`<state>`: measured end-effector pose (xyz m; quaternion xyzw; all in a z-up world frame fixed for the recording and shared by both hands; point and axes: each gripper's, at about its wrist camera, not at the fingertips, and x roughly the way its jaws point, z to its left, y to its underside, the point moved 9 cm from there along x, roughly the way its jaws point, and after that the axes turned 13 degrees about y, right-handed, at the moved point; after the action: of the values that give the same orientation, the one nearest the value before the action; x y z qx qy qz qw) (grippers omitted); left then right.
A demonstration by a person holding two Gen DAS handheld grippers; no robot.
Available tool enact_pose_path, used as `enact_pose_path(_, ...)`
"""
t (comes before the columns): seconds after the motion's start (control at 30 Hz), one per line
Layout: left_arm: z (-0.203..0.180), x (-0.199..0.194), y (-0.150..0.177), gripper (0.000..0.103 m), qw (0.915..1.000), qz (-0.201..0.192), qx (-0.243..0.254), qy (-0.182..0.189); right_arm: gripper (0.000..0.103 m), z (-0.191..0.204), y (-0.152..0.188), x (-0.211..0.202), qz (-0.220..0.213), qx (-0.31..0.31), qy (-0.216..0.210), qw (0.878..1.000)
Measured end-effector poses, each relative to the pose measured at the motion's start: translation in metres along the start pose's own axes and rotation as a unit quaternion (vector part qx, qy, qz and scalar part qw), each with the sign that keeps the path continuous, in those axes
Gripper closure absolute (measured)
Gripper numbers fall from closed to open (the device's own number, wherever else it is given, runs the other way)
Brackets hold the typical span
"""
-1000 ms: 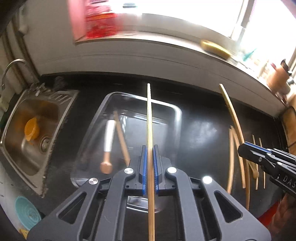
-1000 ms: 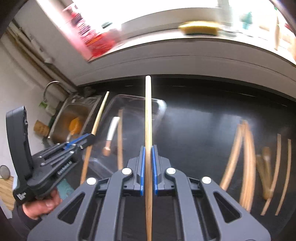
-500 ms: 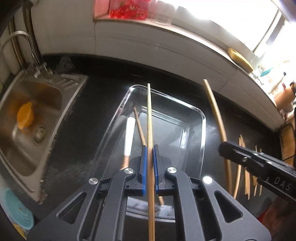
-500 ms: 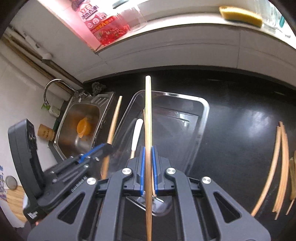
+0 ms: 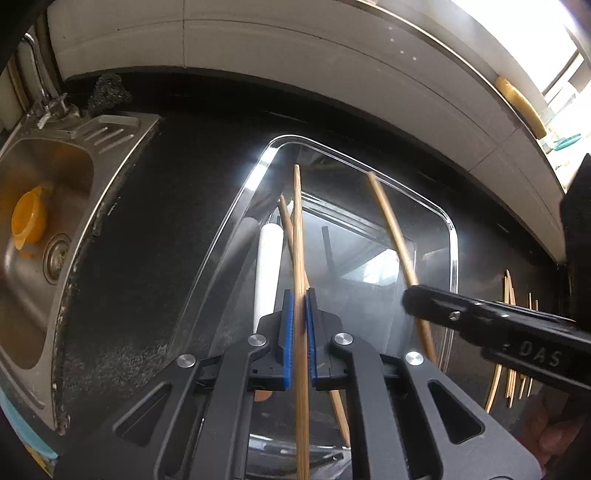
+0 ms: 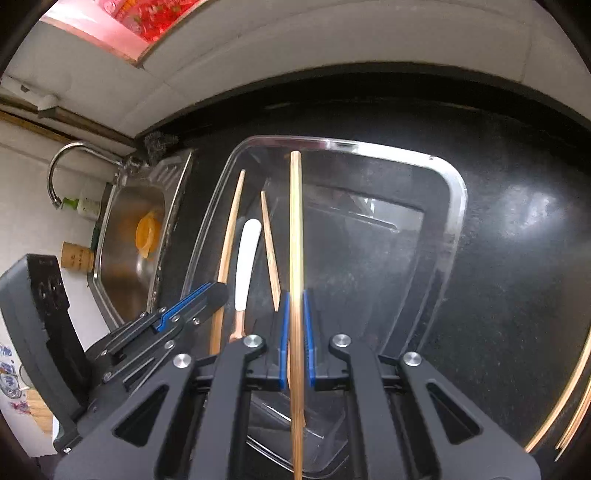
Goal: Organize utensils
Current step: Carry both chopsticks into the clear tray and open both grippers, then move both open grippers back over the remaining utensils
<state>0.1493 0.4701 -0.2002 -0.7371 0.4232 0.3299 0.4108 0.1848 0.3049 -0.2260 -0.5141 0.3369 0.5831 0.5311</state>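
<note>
Below both claws sits the clear tray [image 6: 456, 206]. Left gripper [image 5: 300, 317] and right gripper [image 6: 294, 325] each pinch one chopstick [image 5: 298, 229] — lengthways, likely to drop in beside the white-handled utensil [image 6: 246, 258].

A black countertop [image 6: 517, 258] meets a white tiled wall [image 5: 295, 55], steel sink [image 5: 44, 229] alongside, daylight from a window [image 5: 554, 22].

Both chopsticks [image 5: 300, 236] lower, over tray [image 5: 451, 236]

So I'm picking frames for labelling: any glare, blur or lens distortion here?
Left wrist: window blown out top right, glare on the clear tray, curved fisheye edges. Right wrist: sharp, glare on the tray rim and black counter.
</note>
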Motion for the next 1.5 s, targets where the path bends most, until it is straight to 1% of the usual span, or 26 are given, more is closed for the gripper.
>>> enact_pose_path(0.13, 0.002, 0.005, 0.0, 0.097, 1.0, 0.006, -0.003, -0.001, 0.095, 0.002, -0.005, 0.008, -0.001, -0.009, 0.008, 1.0)
enact_pose_path(0.27, 0.006, 0.01, 0.0, 0.097, 0.9999, 0.01, -0.002, -0.004, 0.095, 0.003, -0.009, 0.012, 0.001, -0.011, 0.007, 1.0)
enact_pose_path(0.43, 0.004, 0.014, -0.002, 0.097, 0.9999, 0.015, 0.0, 0.003, 0.095, 0.0, -0.015, 0.004, 0.002, -0.008, -0.006, 1.0)
enact_pose_path(0.5, 0.003, 0.013, -0.003, 0.096, 0.9998, 0.018, 0.002, 0.003, 0.094, -0.002, -0.017, 0.003, 0.01, -0.002, -0.009, 1.0)
enact_pose_path(0.53, 0.002, 0.012, -0.003, 0.095, 0.9998, 0.02, 0.002, 0.003, 0.09, -0.004, -0.018, 0.0, 0.011, 0.002, -0.011, 1.0)
enact_pose_path(0.57, 0.002, 0.011, -0.004, 0.083, 0.9998, 0.021, 0.001, 0.002, 0.066, -0.007, -0.02, -0.005, 0.007, 0.008, -0.014, 1.0)
enact_pose_path(0.6, 0.003, 0.007, -0.004, 0.07, 0.9998, 0.018, 0.0, -0.001, 0.046, -0.009, -0.023, -0.011, -0.001, 0.014, -0.018, 1.0)
enact_pose_path(0.63, 0.003, 0.002, -0.004, 0.03, 0.9999, 0.012, -0.002, -0.002, 0.02, -0.012, -0.025, -0.017, -0.011, 0.018, -0.019, 1.0)
enact_pose_path(0.67, 0.003, -0.004, -0.006, 0.01, 1.0, 0.001, -0.003, -0.004, 0.019, -0.014, -0.028, -0.025, -0.025, 0.022, -0.018, 0.999)
enact_pose_path(0.7, 0.003, -0.015, -0.008, 0.01, 0.9998, -0.02, -0.003, -0.008, 0.019, -0.016, -0.031, -0.035, -0.038, 0.023, -0.021, 0.999)
enact_pose_path(0.73, 0.003, -0.023, -0.009, 0.01, 0.9994, -0.032, -0.001, -0.01, 0.019, -0.016, -0.031, -0.039, -0.039, 0.025, -0.027, 0.999)
enact_pose_path(0.87, 0.006, -0.043, -0.006, 0.008, 0.9992, -0.037, -0.001, -0.011, 0.019, -0.018, -0.031, -0.057, -0.046, 0.032, -0.052, 0.997)
enact_pose_path(1.03, 0.008, -0.059, 0.001, 0.008, 0.9985, -0.05, -0.009, -0.021, 0.019, -0.019, -0.02, -0.073, -0.057, 0.028, -0.062, 0.996)
enact_pose_path(1.17, 0.0, -0.069, 0.008, 0.008, 0.9979, -0.058, 0.001, -0.028, 0.019, -0.024, -0.008, -0.082, -0.066, 0.03, -0.067, 0.995)
enact_pose_path(1.3, -0.018, -0.072, 0.017, 0.008, 0.9976, -0.059, 0.016, -0.032, 0.019, -0.042, 0.007, -0.098, -0.078, 0.036, -0.071, 0.994)
enact_pose_path(1.4, -0.043, -0.072, 0.027, 0.008, 0.997, -0.064, 0.033, -0.027, 0.019, -0.063, 0.023, -0.114, -0.09, 0.039, -0.072, 0.993)
enact_pose_path(1.5, -0.073, -0.072, 0.038, 0.008, 0.9958, -0.071, 0.054, -0.021, 0.018, -0.1, 0.046, -0.141, -0.116, 0.042, -0.056, 0.991)
